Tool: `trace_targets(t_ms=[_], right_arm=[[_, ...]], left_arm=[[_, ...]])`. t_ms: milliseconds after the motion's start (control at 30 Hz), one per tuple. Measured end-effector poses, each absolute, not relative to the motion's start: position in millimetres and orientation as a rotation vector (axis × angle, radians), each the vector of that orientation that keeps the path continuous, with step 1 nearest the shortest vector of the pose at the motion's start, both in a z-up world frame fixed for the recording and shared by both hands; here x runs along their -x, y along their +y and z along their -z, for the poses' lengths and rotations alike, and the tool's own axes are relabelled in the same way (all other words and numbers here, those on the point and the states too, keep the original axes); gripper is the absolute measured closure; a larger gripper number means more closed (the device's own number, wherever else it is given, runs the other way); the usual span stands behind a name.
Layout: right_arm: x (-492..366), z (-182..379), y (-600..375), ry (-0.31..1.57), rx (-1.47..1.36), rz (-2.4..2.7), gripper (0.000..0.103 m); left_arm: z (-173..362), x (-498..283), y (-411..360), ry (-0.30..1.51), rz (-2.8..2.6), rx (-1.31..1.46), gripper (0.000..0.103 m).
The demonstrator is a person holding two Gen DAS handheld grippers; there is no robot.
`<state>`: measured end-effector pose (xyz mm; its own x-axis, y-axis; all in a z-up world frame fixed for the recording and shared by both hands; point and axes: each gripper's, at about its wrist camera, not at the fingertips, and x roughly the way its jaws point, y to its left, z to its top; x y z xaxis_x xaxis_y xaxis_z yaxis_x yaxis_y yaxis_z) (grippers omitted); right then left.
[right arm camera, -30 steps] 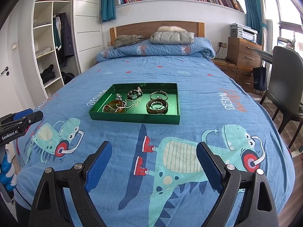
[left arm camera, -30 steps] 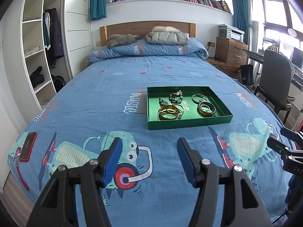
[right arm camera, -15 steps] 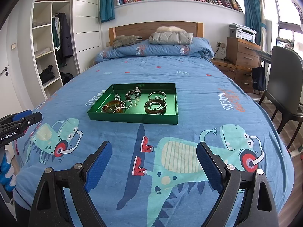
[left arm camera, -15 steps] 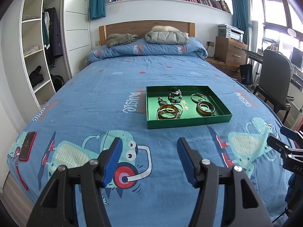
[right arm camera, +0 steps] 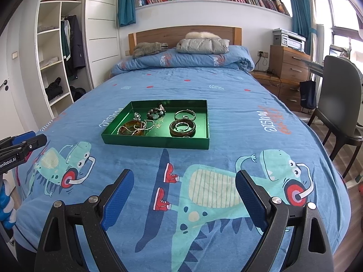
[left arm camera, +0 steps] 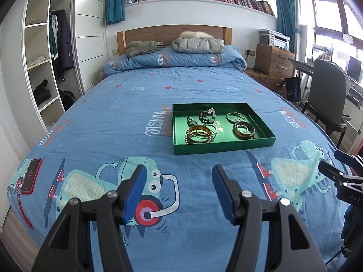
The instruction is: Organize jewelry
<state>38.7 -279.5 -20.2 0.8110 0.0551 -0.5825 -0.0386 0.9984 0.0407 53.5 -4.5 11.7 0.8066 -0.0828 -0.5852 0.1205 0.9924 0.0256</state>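
Green tray (left arm camera: 223,145) nearer, bangles (left arm camera: 244,129) inside.

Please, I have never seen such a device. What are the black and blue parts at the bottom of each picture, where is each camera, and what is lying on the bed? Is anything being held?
There is no robot here. A person holds a two-finger gripper in each hand, and a wide-angle camera on each looks forward along its fingers. One picture comes from the left gripper, the other from the right gripper; the black arms with blue pads are their fingers. Both are open and hold nothing.

On the blue dinosaur bedspread lies a green tray with jewelry: amber-brown bangles, a dark bead bracelet and thin metal rings. A red phone lies near the bed's left edge. Each view also shows the other gripper at its side.
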Motion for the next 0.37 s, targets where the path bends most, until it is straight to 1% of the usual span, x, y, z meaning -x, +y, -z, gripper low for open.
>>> trace_targets(t_ms=[367], right_arm=[[-42.3,24.7,-283.8,0.629,-0.031,-0.039,0.013]], left_arm=[[-13.9,-54.7,-7.5,0.622,0.117,-0.062,0.045]])
